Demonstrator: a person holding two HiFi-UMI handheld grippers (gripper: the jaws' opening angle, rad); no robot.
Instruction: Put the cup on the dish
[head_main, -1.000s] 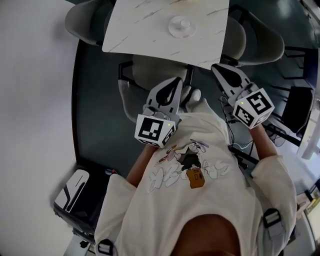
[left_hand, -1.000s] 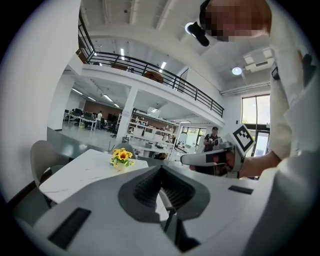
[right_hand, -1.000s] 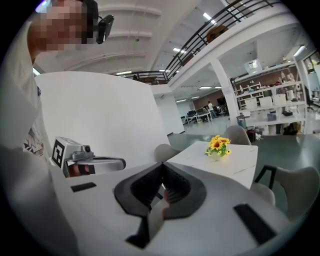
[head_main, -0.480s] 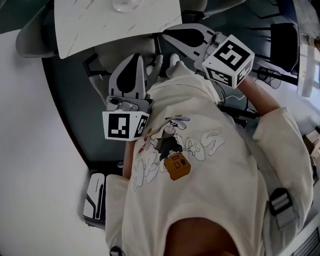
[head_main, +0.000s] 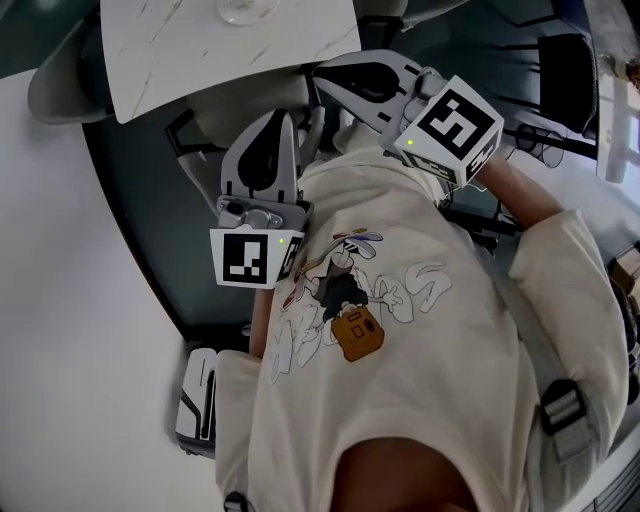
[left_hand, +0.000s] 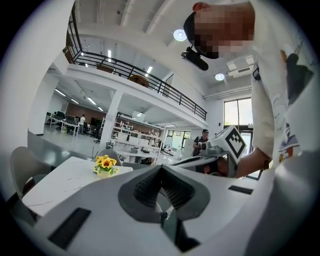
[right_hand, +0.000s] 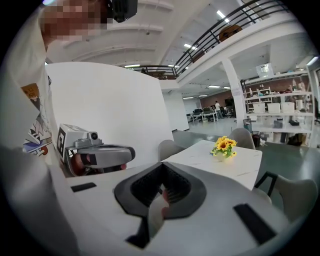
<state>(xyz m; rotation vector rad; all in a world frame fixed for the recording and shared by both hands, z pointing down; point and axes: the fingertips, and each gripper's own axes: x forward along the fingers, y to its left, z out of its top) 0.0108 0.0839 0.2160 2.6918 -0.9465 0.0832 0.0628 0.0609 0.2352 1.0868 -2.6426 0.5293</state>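
Observation:
At the very top edge of the head view, a round clear dish (head_main: 243, 10) rests on the white marble table (head_main: 200, 55); only its near rim shows, and I cannot make out a cup. My left gripper (head_main: 283, 118) is held in front of the person's chest, short of the table's near edge, shut and empty. My right gripper (head_main: 320, 73) is beside it, tips near the table's corner, also shut with nothing in it. In the left gripper view the jaws (left_hand: 161, 167) meet; in the right gripper view (right_hand: 162, 165) likewise.
A grey chair (head_main: 245, 110) is tucked under the table's near side, another (head_main: 55, 85) stands at the left. A vase of sunflowers (right_hand: 223, 146) sits on the table (right_hand: 220, 165). A black-and-white device (head_main: 195, 395) lies on the dark floor.
The head view has swung, so the table slid to the top left and the dish is now cut by the frame edge. Both grippers have shifted a little and remain shut.

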